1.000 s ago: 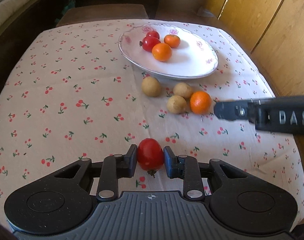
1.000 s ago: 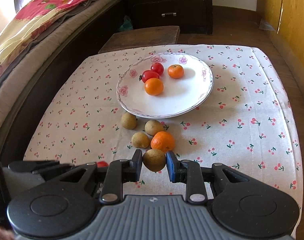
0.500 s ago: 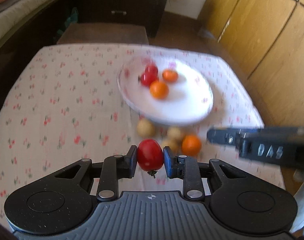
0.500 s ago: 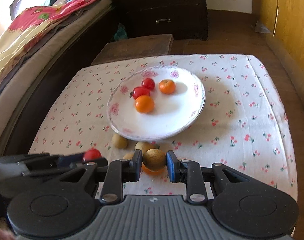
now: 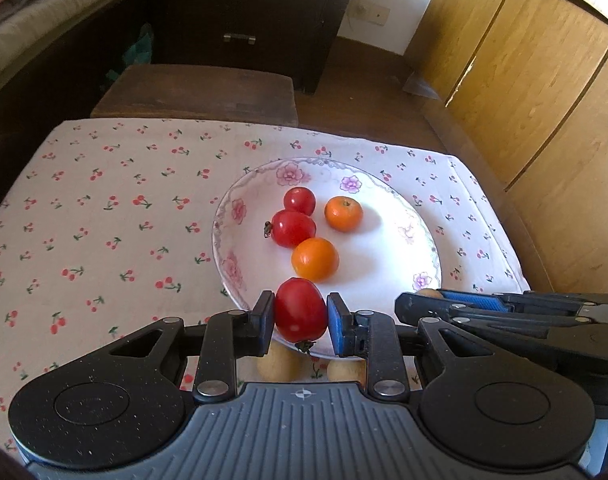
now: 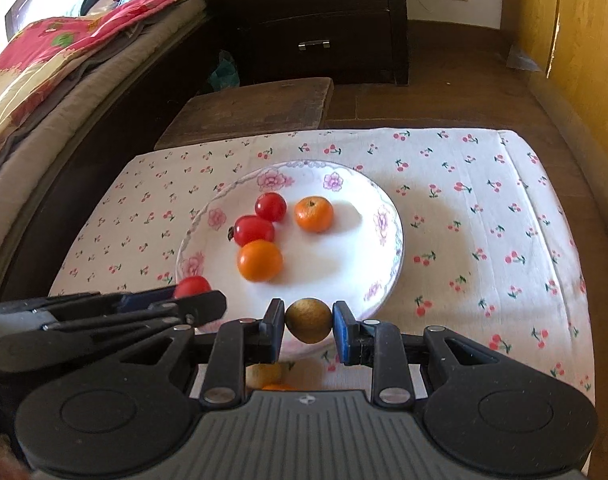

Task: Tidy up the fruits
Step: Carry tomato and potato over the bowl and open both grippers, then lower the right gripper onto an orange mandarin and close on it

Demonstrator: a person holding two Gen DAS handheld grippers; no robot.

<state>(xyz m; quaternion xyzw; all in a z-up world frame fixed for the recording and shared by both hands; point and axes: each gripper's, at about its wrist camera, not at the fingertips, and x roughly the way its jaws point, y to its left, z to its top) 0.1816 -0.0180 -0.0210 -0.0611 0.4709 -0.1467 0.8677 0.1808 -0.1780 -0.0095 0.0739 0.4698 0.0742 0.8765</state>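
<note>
My left gripper is shut on a red tomato and holds it above the near rim of the white flowered plate. My right gripper is shut on a brown round fruit over the plate's near rim. On the plate lie two tomatoes and two oranges. The left gripper with its tomato shows at the left of the right wrist view. Two brown fruits lie on the cloth under my left gripper; an orange peeks out under my right.
The table carries a cherry-print cloth. A dark wooden stool stands behind it, a dark drawer chest further back, a bed to the left, and wooden cabinets to the right.
Both grippers have risen and moved forward with their fruit, from over the cloth to over the plate's near rim. The loose fruits on the cloth now lie beneath the grippers.
</note>
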